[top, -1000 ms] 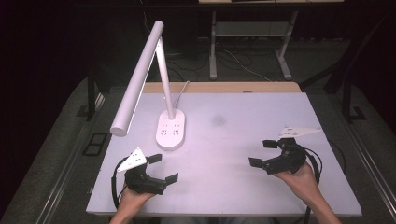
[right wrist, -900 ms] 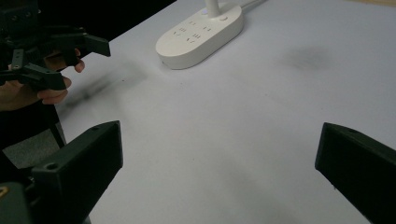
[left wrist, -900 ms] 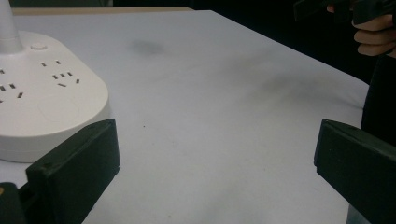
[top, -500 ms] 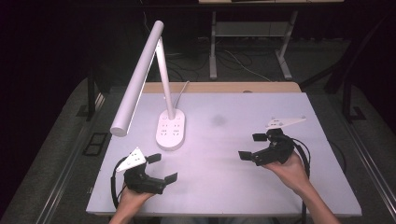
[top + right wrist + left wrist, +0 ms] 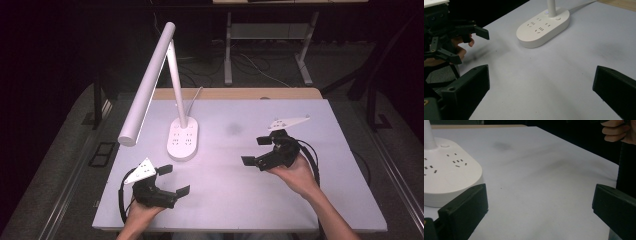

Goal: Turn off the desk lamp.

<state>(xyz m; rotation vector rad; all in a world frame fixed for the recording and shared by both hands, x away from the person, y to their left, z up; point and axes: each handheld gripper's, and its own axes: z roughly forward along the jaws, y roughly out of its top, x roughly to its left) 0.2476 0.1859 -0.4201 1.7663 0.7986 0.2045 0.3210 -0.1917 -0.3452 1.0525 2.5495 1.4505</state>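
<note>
Both hand-held grippers are gaping wide, gripping nothing: the left hand-held gripper [image 5: 174,181] at seven o'clock on the desk [image 5: 300,200], the right hand-held gripper [image 5: 255,151] pointing toward the lamp [image 5: 182,141].

lamp base [image 5: 446,177]: cut off at left edge | lamp stem [image 5: 551,7]: cut off at top edge

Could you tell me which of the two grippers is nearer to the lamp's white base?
The left gripper: it lies just in front of the lamp base, while the right gripper is farther off across the table.
</note>
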